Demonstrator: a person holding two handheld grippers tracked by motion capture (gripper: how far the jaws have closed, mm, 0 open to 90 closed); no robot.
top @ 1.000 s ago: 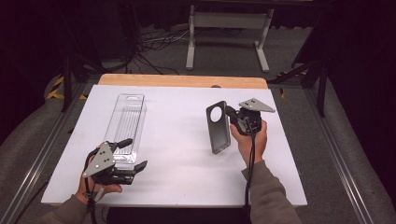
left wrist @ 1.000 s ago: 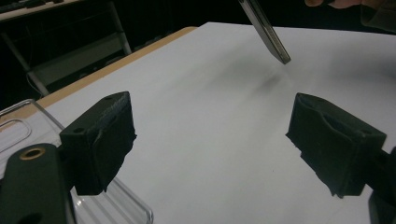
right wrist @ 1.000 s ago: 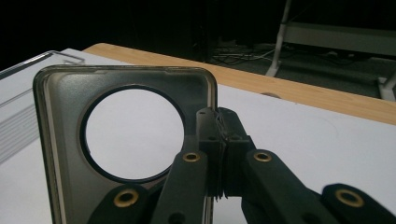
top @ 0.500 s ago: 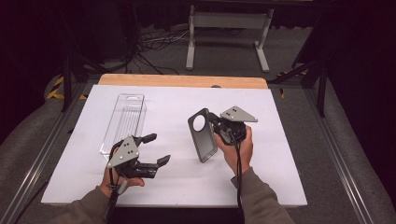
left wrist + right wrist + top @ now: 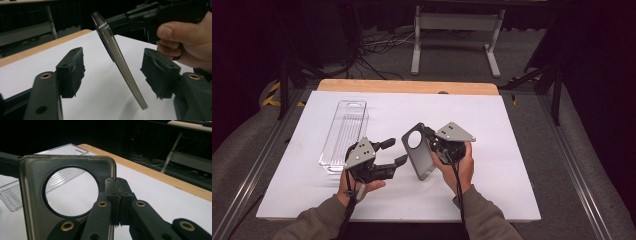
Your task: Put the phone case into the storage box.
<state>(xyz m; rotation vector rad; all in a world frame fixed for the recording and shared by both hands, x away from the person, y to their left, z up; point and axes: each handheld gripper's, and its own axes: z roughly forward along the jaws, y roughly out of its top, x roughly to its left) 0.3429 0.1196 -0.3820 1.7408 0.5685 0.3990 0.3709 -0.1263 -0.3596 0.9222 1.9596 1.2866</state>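
A white table top (image 5: 512, 150) sits in a dark room, with a wooden strip along its far edge and a metal stand on the floor beyond.

Container: a clear plastic tray (image 5: 344, 132) lies flat on the table, long axis running from the near side to the far side. It holds nothing that can be seen.

Task item: a dark phone case (image 5: 418, 150) with a large round camera cut-out is held off the table, to the right of the tray and apart from it. It stands on its short end, tilted, near the middle of the table.

Right gripper (image 5: 432, 142): the jaws are pressed together on the case's edge beside the round cut-out, as the right gripper view confirms.

Left gripper (image 5: 393, 152): it lies between the tray and the case. Its jaws have just been closing and are still spread. The left gripper view shows the case's lower edge between the two pads, touching neither.

Clearances: open table surface extends to the right of the case and on its near side. The tray's near end lies just beside the left hand (image 5: 357, 187).
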